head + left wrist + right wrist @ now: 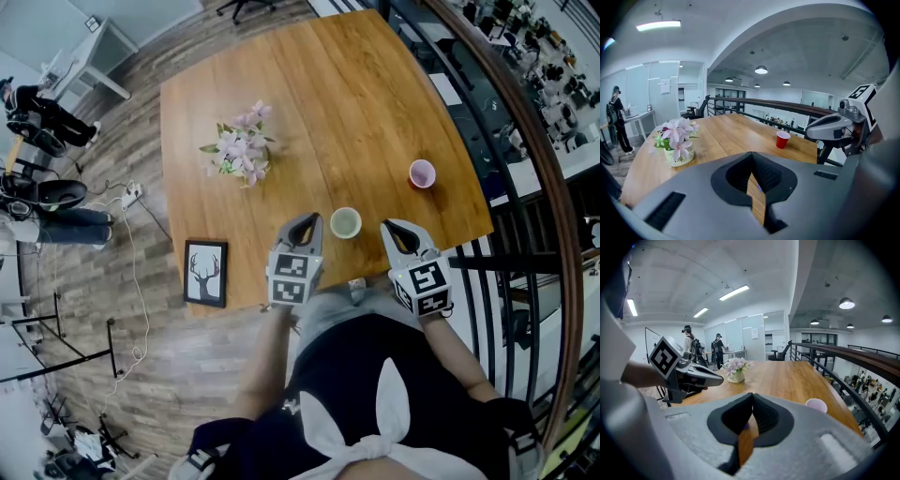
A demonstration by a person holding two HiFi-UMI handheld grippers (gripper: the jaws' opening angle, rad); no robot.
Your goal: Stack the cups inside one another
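Plastic or paper, we judge: both cups look light, thin-walled, slick and easily crushed, so we would pinch each gently at its rim. The pale cup (pixel 346 222) stands at the counter's (pixel 281 112) near edge, between our grippers; the pink cup (pixel 422 173) sits by the right edge. The left gripper (pixel 306 222) and right gripper (pixel 395 229) have fingers (pixel 768 174) clenched on nothing.

Red cup (pixel 783 139), brown wooden table (pixel 375 94)

The head view looks steeply down on the table (pixel 356 112). Both gripper views look across it from its near edge, sharing the flowers (pixel 677 136).
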